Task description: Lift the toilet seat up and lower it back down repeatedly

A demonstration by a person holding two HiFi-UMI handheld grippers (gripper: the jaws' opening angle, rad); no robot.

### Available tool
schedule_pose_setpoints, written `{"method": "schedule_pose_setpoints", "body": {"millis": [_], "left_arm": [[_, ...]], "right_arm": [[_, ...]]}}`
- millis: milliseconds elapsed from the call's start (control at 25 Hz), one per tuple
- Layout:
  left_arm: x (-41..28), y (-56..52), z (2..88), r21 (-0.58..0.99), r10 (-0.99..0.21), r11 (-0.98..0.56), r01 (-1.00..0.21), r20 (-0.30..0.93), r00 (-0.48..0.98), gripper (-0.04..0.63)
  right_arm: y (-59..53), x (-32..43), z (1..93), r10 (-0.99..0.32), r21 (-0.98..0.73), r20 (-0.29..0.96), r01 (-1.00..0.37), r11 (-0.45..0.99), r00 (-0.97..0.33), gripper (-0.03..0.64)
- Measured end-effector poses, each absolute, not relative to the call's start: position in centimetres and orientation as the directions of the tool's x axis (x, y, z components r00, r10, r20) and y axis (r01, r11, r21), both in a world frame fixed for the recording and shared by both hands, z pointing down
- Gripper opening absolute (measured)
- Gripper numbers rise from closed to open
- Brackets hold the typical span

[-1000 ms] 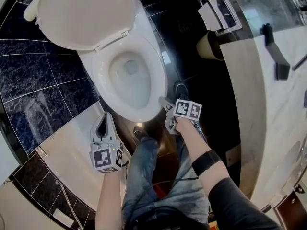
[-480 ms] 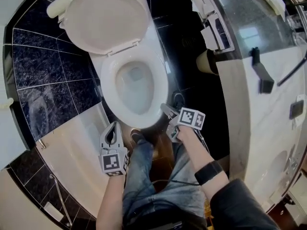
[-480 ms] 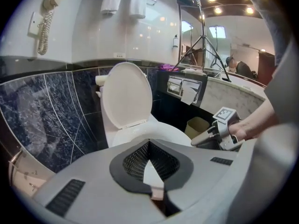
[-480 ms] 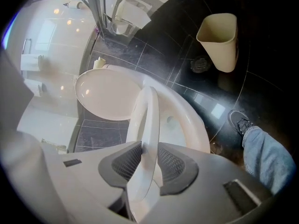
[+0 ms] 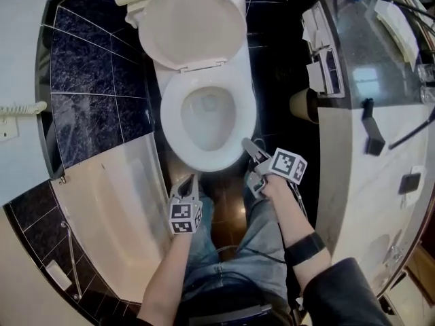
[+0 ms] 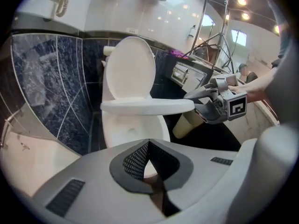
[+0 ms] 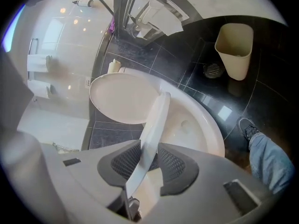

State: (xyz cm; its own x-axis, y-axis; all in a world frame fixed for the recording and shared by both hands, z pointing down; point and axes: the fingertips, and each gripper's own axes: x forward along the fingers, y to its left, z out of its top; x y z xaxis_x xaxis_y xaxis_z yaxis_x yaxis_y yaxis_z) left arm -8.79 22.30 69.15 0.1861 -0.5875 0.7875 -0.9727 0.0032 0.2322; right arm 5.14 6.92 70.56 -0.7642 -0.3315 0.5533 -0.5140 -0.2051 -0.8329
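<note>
The white toilet has its lid (image 5: pixel 194 22) upright against the cistern. The seat (image 6: pixel 145 107) hangs roughly level, lifted off the bowl (image 6: pixel 117 129). My right gripper (image 5: pixel 248 145) is shut on the seat's front right rim. In the right gripper view the seat (image 7: pixel 156 120) runs edge-on between the mesh pads of that gripper (image 7: pixel 148 160). Those jaws have just been opening a little, with the seat still between them. My left gripper (image 5: pixel 188 178) hovers before the bowl's front, apart from it, tips together and holding nothing. It shows shut in the left gripper view (image 6: pixel 148 141).
A beige waste bin (image 5: pixel 304 104) stands on the dark floor right of the toilet. A white bathtub (image 5: pixel 115 209) lies to the left and a marble counter (image 5: pixel 380 182) to the right. The person's jeans and shoe (image 7: pixel 246 127) are close to the bowl's front.
The right gripper has risen, taking the seat's front edge up with it. The left gripper has moved in toward the bowl's front. The head view has shifted, so the toilet now sits more central.
</note>
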Motion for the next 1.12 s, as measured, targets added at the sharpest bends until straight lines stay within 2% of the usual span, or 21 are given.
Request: {"method": "schedule_pose_setpoints", "body": {"millis": [240,480,720,960,1120], "left_arm": [[-8.1,16.4,66.7,0.266,-0.662,0.055,-0.962,0.732,0.164,0.000],[-8.9,14.0,63.9,0.264,-0.676,0.111,-0.958,0.727,0.122,0.000],[-10.4,11.3,61.4,0.251,-0.700,0.169,-0.953,0.711,0.063,0.000],[-12.4,6.8,57.8,0.262,-0.743,0.221,-0.939,0.669,0.012,0.000],[-13.7,2.9,55.2,0.223,-0.767,0.196,-0.955,0.642,-0.007,0.000]], "right_arm": [[5.6,4.3,68.3,-0.308,-0.827,0.562,-0.527,-0.196,-0.768,0.149],[4.2,3.7,66.3,-0.308,-0.847,0.529,-0.472,-0.245,-0.791,0.149],[2.3,3.1,63.1,-0.285,-0.865,0.499,-0.453,-0.216,-0.818,0.137],[-0.4,3.0,58.6,-0.266,-0.868,0.487,-0.495,-0.041,-0.832,0.097],[-3.2,3.6,55.1,-0.277,-0.792,0.531,-0.585,0.175,-0.801,0.029]]}}
